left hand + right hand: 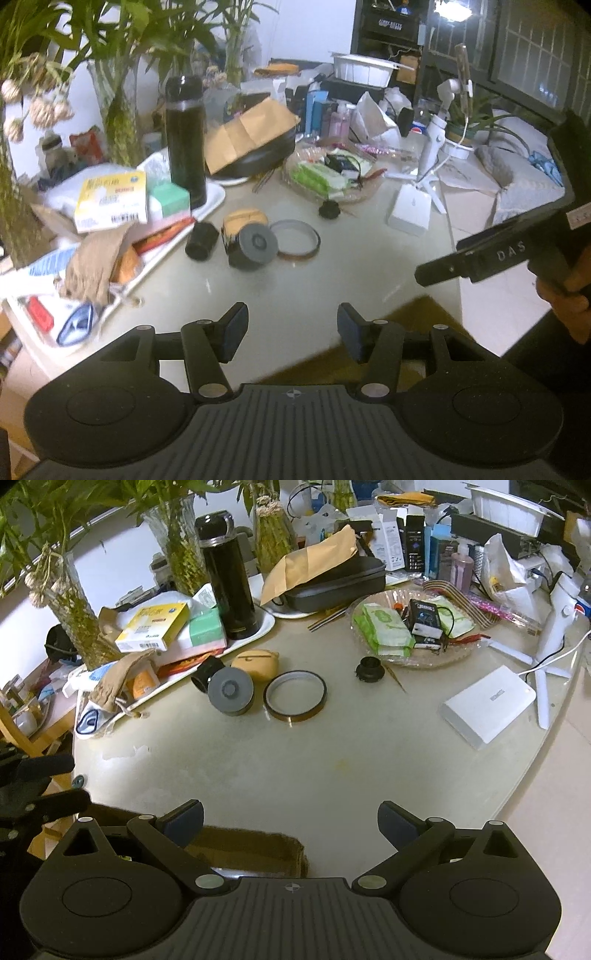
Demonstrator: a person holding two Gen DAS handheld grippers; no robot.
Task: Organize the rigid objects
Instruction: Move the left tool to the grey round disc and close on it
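Observation:
On the pale table [295,768] lie a grey-capped black cylinder [231,691], a small black tube [204,677], a tan pouch [255,664], a brown tape ring [295,696] and a small black knob [369,669]. The same group shows in the left wrist view: cylinder [253,245], tube [201,242], pouch [244,218], tape ring [295,240], knob [329,209]. My left gripper [291,330] is open and empty, short of them. My right gripper [291,825] is open and empty over the near table edge; it also shows in the left wrist view [491,254].
A white tray [258,627] at left holds a black flask [227,576], boxes and bags. A glass dish [406,627] of packets, a white box [487,709], a white stand [554,627], plant vases [181,535] and a cardboard box [255,849] below the table edge.

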